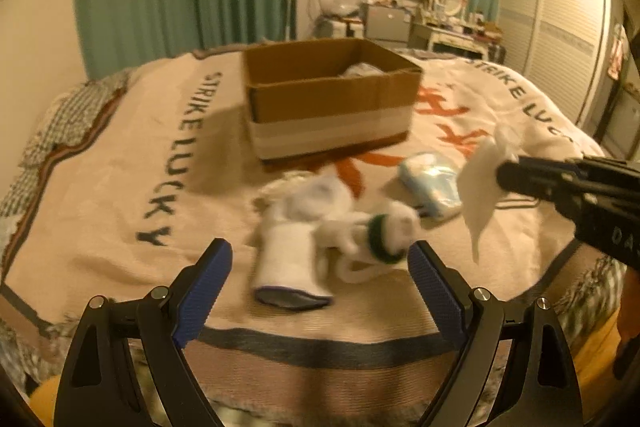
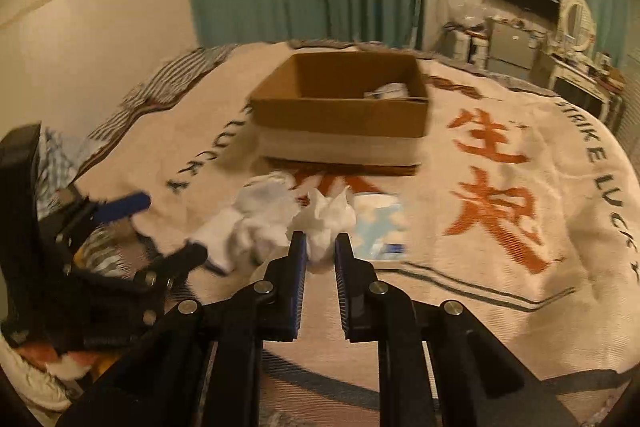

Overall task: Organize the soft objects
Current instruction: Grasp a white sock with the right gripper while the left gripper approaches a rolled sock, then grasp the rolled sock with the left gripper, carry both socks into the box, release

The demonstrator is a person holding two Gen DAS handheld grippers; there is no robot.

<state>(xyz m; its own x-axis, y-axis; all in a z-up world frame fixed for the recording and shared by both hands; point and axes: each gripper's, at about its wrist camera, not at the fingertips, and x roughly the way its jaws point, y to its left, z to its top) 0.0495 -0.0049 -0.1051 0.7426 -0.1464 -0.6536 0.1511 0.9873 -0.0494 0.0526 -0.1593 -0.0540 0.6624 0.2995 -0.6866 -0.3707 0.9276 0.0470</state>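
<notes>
— What's the right gripper (image 2: 321,241) got?
— A crumpled white tissue (image 2: 322,223), clamped, lifted off the blanket (image 2: 500,291) near the box (image 2: 340,115).
— The left gripper (image 1: 320,259)?
— Wide apart over the white socks (image 1: 292,259) — empty.

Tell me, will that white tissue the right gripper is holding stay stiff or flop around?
Probably flop: the white tissue hangs crumpled and limp from the right gripper. It likely weighs almost nothing, being a thin sheet pinched by a corner. It could tear if tugged hard.

The left gripper (image 1: 320,259) angles downward with fingers spread wide; the right gripper (image 2: 320,247) has fingers clamped together.
</notes>
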